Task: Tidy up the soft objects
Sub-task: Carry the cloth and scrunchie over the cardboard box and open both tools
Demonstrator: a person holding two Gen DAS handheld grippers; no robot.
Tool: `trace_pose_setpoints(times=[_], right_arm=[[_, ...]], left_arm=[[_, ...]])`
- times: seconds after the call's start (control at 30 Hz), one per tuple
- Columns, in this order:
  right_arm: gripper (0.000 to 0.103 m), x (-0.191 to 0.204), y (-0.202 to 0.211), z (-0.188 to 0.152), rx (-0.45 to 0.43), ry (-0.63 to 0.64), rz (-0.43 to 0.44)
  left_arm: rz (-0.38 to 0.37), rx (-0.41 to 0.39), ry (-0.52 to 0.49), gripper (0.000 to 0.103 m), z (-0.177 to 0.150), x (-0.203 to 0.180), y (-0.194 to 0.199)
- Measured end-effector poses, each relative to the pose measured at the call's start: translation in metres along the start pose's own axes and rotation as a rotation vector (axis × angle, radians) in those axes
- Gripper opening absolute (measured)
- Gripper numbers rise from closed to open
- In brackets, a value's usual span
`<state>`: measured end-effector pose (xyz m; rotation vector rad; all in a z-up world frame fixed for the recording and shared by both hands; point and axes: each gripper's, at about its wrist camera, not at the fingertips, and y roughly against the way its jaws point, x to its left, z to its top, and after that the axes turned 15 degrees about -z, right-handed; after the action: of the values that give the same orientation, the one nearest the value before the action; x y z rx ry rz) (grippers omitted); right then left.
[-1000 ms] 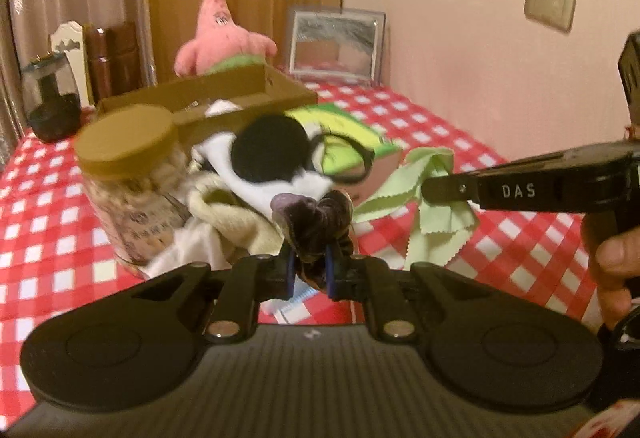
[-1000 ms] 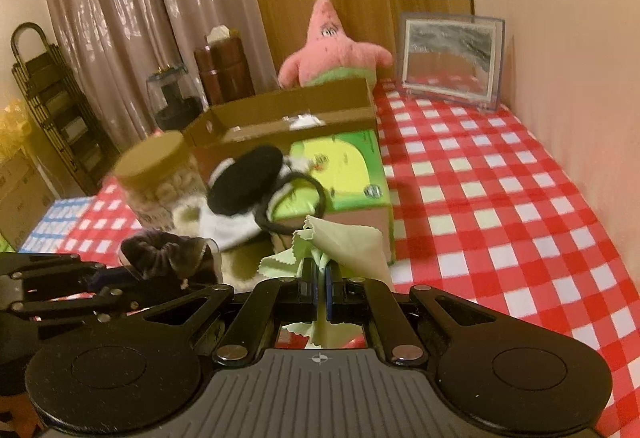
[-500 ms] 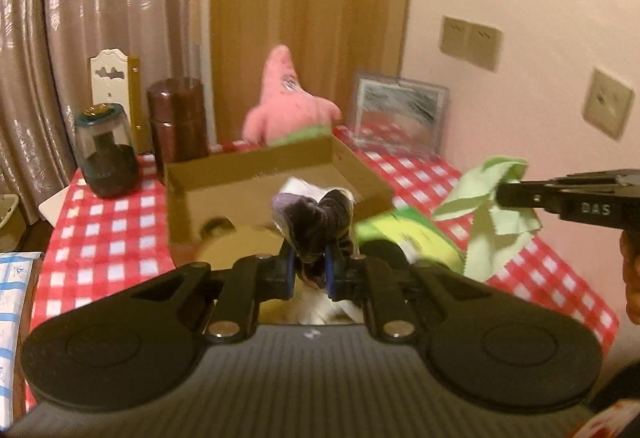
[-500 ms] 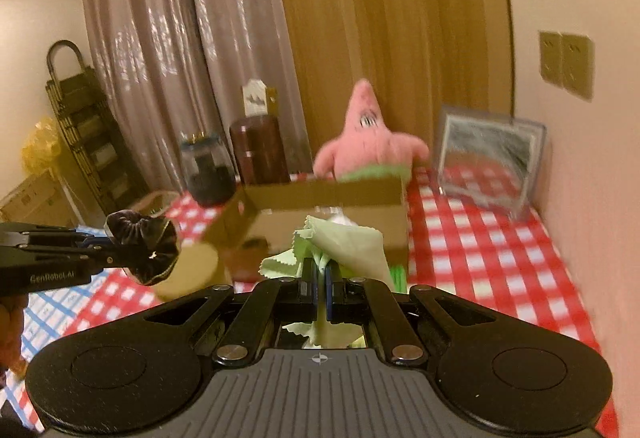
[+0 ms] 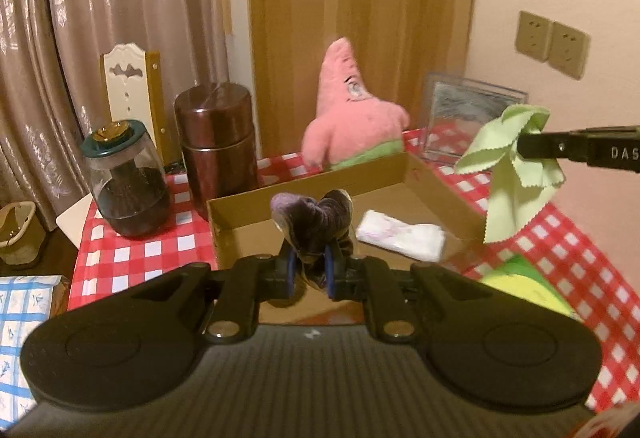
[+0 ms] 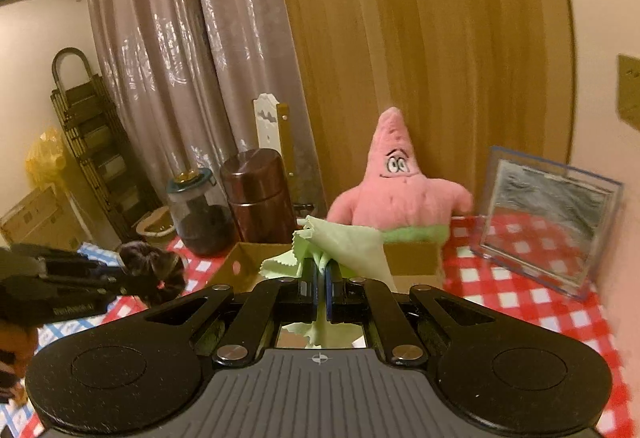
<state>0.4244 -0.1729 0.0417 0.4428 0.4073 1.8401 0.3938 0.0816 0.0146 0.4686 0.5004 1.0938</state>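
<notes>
My left gripper (image 5: 310,262) is shut on a dark purple velvet scrunchie (image 5: 310,222) and holds it over the near edge of an open cardboard box (image 5: 436,183). A white folded cloth (image 5: 400,234) lies inside the box. My right gripper (image 6: 320,270) is shut on a light green cloth (image 6: 344,242), held in the air; in the left wrist view the cloth (image 5: 512,177) hangs above the box's right side. The scrunchie also shows in the right wrist view (image 6: 154,272). A pink starfish plush (image 5: 348,113) stands behind the box.
A dark glass jar (image 5: 124,185) and a brown canister (image 5: 218,141) stand left of the box on the red checked tablecloth (image 5: 132,250). A clear picture frame (image 5: 464,113) leans on the wall at the back right. A green tissue box (image 5: 524,286) lies near right.
Both grippers have risen and moved forward from the pile of soft things toward the cardboard box, carrying the scrunchie and the green cloth. The jar with the tan lid has dropped out of view.
</notes>
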Motion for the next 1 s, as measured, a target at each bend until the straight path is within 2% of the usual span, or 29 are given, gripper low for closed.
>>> trace_pose_setpoints(times=[0.23, 0.5, 0.53, 0.63, 1.0], right_arm=[[0.004, 0.015, -0.059, 0.004, 0.047, -0.017, 0.018], [0.004, 0.038, -0.097, -0.01, 0.094, 0.025, 0.019], [0.004, 0.04, -0.1, -0.011, 0.099, 0.025, 0.018], [0.004, 0.043, -0.106, -0.013, 0.106, 0.033, 0.018], [0.004, 0.046, -0.113, -0.016, 0.125, 0.047, 0.008]], left_arm=[[0.021, 0.045, 0.027, 0.013, -0.007, 0.039, -0.041], [0.02, 0.075, 0.066, 0.015, -0.02, 0.06, -0.07], [0.02, 0.077, 0.071, 0.018, -0.021, 0.062, -0.073], [0.022, 0.082, 0.078, 0.039, -0.022, 0.066, -0.08], [0.036, 0.062, 0.079, 0.04, -0.024, 0.07, -0.065]])
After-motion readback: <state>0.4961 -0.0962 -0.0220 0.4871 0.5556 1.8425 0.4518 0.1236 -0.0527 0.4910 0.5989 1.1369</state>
